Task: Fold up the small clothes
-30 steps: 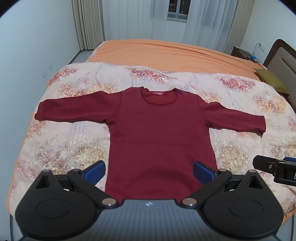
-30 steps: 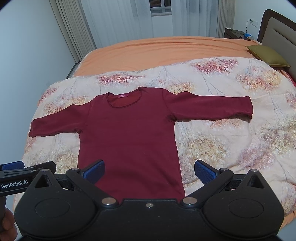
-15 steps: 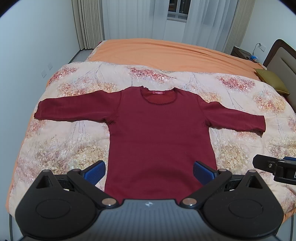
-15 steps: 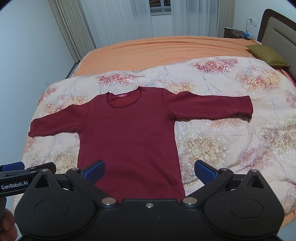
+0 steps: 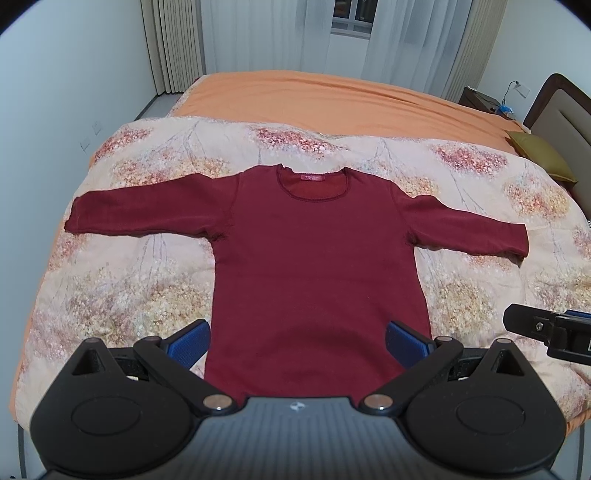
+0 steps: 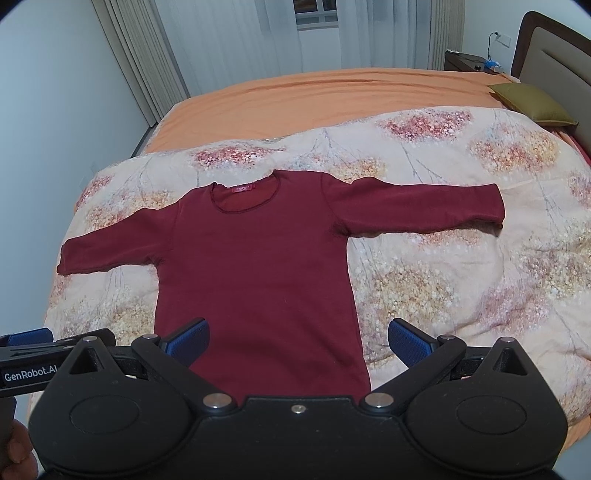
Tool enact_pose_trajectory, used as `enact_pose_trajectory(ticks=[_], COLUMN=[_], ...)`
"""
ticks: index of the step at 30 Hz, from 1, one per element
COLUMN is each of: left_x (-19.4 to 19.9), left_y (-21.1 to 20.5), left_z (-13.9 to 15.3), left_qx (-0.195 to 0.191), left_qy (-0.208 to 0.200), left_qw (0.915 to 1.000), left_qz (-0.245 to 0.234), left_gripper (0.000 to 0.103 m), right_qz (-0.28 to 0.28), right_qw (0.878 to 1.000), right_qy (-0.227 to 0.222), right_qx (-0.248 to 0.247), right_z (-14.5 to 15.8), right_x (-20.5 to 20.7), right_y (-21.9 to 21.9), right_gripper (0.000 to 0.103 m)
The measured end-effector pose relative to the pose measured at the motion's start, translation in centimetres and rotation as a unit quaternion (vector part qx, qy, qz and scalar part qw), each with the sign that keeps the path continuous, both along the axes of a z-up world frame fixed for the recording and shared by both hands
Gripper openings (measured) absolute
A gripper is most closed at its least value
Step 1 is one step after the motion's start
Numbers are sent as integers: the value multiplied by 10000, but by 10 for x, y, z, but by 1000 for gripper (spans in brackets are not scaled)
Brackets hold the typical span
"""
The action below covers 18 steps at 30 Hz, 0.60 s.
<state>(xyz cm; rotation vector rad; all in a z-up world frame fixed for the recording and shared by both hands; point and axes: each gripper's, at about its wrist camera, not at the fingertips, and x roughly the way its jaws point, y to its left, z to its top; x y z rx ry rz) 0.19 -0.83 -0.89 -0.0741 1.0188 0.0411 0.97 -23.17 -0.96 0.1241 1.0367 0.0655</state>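
Note:
A dark red long-sleeved shirt lies flat, front up, on a floral quilt, with both sleeves spread sideways and the collar at the far side. It also shows in the right wrist view. My left gripper is open and empty, held above the shirt's hem. My right gripper is open and empty, above the hem's right corner. Each gripper's side shows in the other's view: the right one and the left one.
The quilt covers the near part of a bed with an orange sheet. An olive pillow lies by the headboard at the right. Curtains and a nightstand stand behind. A wall runs along the left.

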Motion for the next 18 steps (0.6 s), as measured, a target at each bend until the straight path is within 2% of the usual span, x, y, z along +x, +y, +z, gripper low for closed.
enact_pose_trajectory(ticks=[5,10,14,15,17,18], left_x=[2,8,18,21,27,25], left_y=[3,7,7,4,-1,-2], left_z=[-8,-20,-39,-44,-58,-66], left_qx=[-280,-685,-1266,-1512,-1774,-1877], left_qy=[283,319,177,198,296,487], left_qw=[9992,9969,9900,9855,9787,9753], left_qz=[-18,-218,-591,-744,-988,-1060], left_gripper=[103,103,103,103,103,103], right_qz=[-92,-246,-365,-414,-615,-710], right_qw=[9999,9994,9990,9986,9970,9960], right_qy=[-7,35,152,241,338,355], right_qx=[136,248,192,212,322,402], right_z=[-6,-15,-27,-30,-35,-37], right_x=[-3,-10,-22,-25,-32,-36], right_y=[-8,-17,-22,-24,-31,-37], right_gripper=[103,103,103,103,103,103])
